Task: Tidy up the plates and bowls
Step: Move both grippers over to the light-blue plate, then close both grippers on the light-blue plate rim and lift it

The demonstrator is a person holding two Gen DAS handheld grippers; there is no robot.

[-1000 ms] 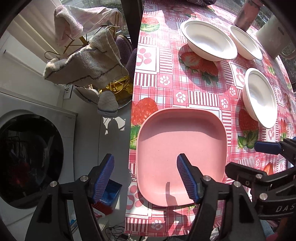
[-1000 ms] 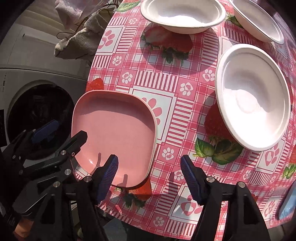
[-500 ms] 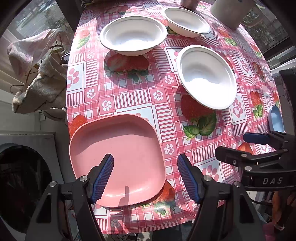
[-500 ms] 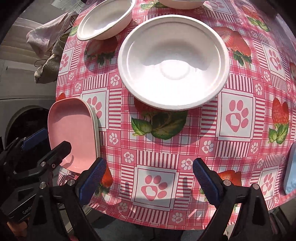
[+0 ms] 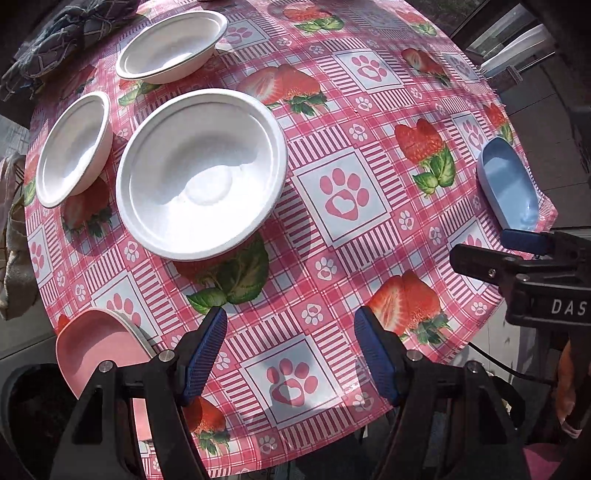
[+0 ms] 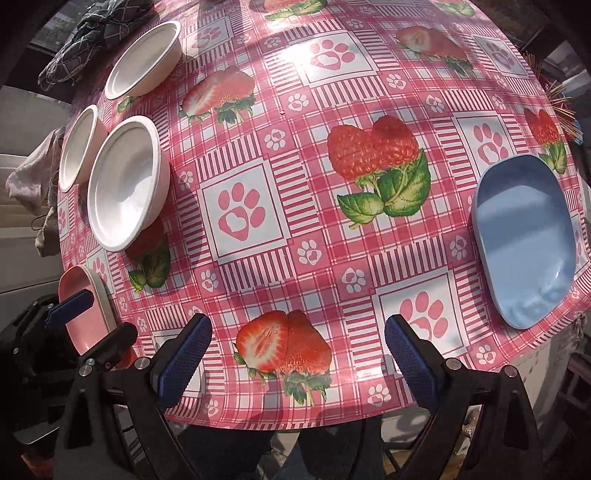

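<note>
left gripper point(image 5: 290, 354): low centre of the left wrist view, jaws spread wide, nothing between them; only tablecloth shows in the gap. its side also shows at the lower left of the right wrist view, in front of the pink plate.
right gripper point(image 6: 297, 360): low centre of the right wrist view, jaws spread wide, holding nothing; a printed strawberry lies in the gap. it also shows at the right edge of the left wrist view.
tablecloth point(image 5: 340, 192): pink check with paw prints and strawberries, covering the round table in both views.
big bowl point(image 5: 201, 173): white, upright, left of centre in the left wrist view, above the left gripper and well apart from it; at mid left in the right wrist view point(image 6: 125, 188).
second bowl point(image 5: 74, 147): white, just left of the big bowl, rims near or touching; i cannot tell which.
third bowl point(image 5: 171, 46): white, upper left, apart from the other two.
pink plate point(image 5: 98, 350): lower left, at the table's edge, just beside the left finger.
blue plate point(image 6: 524, 240): right side of the right wrist view, at the table's edge, well apart from the bowls.
dark cloth point(image 5: 62, 35): bundled at the upper left corner, beyond the third bowl.
</note>
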